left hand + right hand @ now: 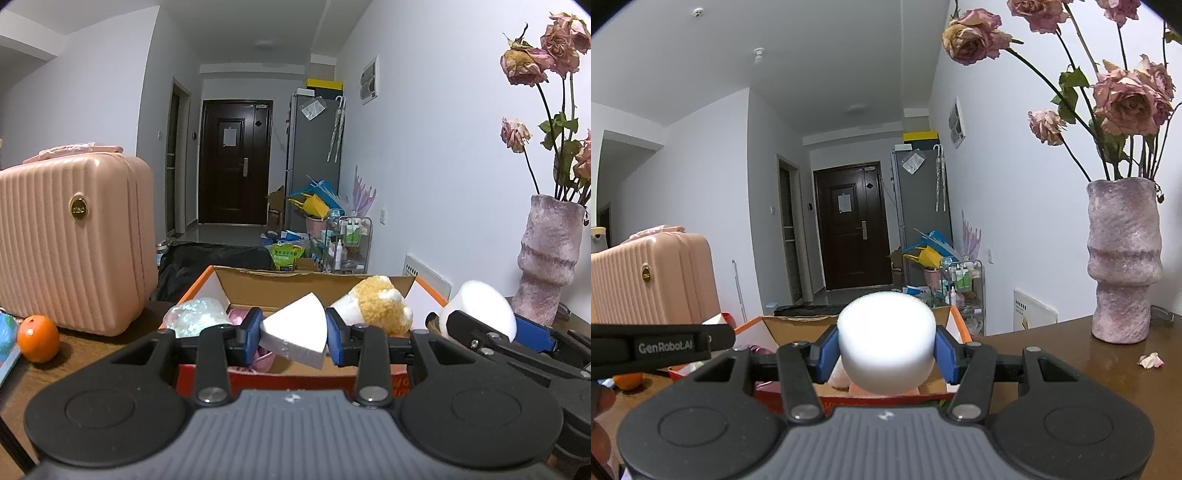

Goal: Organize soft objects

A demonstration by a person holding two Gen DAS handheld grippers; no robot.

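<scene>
My left gripper [294,332] is shut on a white wedge-shaped sponge [297,328], held over the near edge of an open cardboard box [314,286] with orange-trimmed flaps. Inside the box lie a yellow-and-white plush toy [380,304], a clear glittery soft ball [195,315] and something pink [262,360]. My right gripper [886,350] is shut on a white round foam cylinder [886,341], just over the same box [790,325]. In the left wrist view that right gripper [491,325] and its cylinder [484,302] sit at the box's right side.
A pink ribbed suitcase [70,240] stands on the wooden table at left, with an orange [38,338] in front of it. A purple vase [1123,258] of dried roses stands at right, a fallen petal [1150,360] near it. A cluttered hallway lies beyond.
</scene>
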